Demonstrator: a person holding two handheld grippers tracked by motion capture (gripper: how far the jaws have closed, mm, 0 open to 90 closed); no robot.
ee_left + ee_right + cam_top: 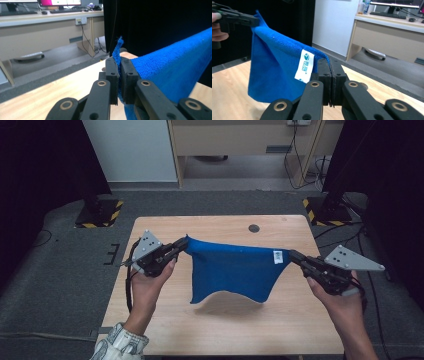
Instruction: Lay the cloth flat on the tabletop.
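Left gripper (pixel 184 245) and right gripper (pixel 292 255) each clamped tight on a top corner of the blue towel (pixel 232 270), which hangs stretched between them above the middle of the wooden table (pixel 165 317), white tag (pixel 278 256) by the right corner, bottom edge sagging free.

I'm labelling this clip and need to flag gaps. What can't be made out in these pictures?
- White label on the blue towel: its print is too small to read in the right gripper view, a mere speck in the high view.
- Towel corners: hidden between the shut fingers of the left gripper and right gripper.
- Towel's far face: hidden by its near face in the high view.
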